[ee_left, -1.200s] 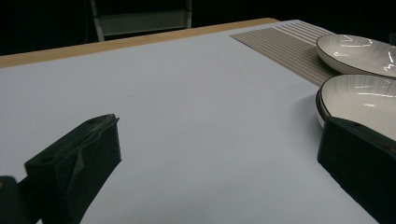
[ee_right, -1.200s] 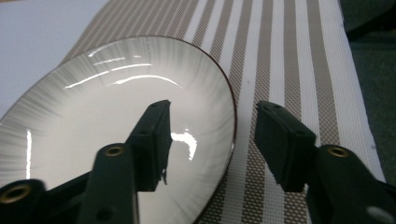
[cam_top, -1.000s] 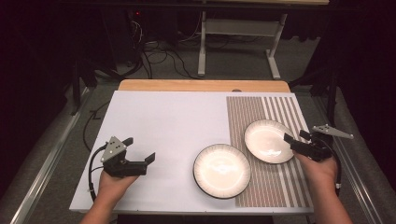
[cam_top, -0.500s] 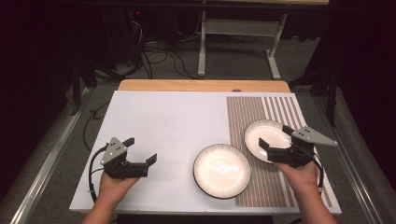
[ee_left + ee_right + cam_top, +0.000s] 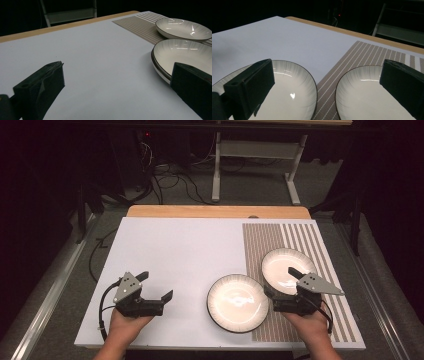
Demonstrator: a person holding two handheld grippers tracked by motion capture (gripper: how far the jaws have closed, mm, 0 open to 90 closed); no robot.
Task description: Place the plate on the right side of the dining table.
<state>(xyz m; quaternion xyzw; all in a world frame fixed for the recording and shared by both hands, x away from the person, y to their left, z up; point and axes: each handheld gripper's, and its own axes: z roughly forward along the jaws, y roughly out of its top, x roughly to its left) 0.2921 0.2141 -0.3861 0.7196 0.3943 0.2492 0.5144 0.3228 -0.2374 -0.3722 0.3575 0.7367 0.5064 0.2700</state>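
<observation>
Two white shallow plates with dark rims lie on the table. The nearer plate [image 5: 238, 302] straddles the white board and the striped placemat [image 5: 305, 242]. The farther plate [image 5: 281, 264] rests on the placemat. My right gripper [image 5: 280, 282] is open, hovering low between the two plates, one jaw over each rim. In the right gripper view the nearer plate [image 5: 292, 87] is on the left and the farther plate [image 5: 367, 95] on the right. My left gripper [image 5: 157, 286] is open above bare white board, left of the nearer plate [image 5: 185, 53], holding nothing.
A white board [image 5: 185, 250] covers the table, with a wooden edge [image 5: 215, 211] at the back. Beyond it the floor holds cables and a metal stand [image 5: 250, 150]. In the left gripper view the placemat [image 5: 140, 25] and farther plate [image 5: 183, 27] lie at the right.
My right gripper has moved left and nearer the front edge, from beside the farther plate to between the two plates. The left gripper has barely shifted.
</observation>
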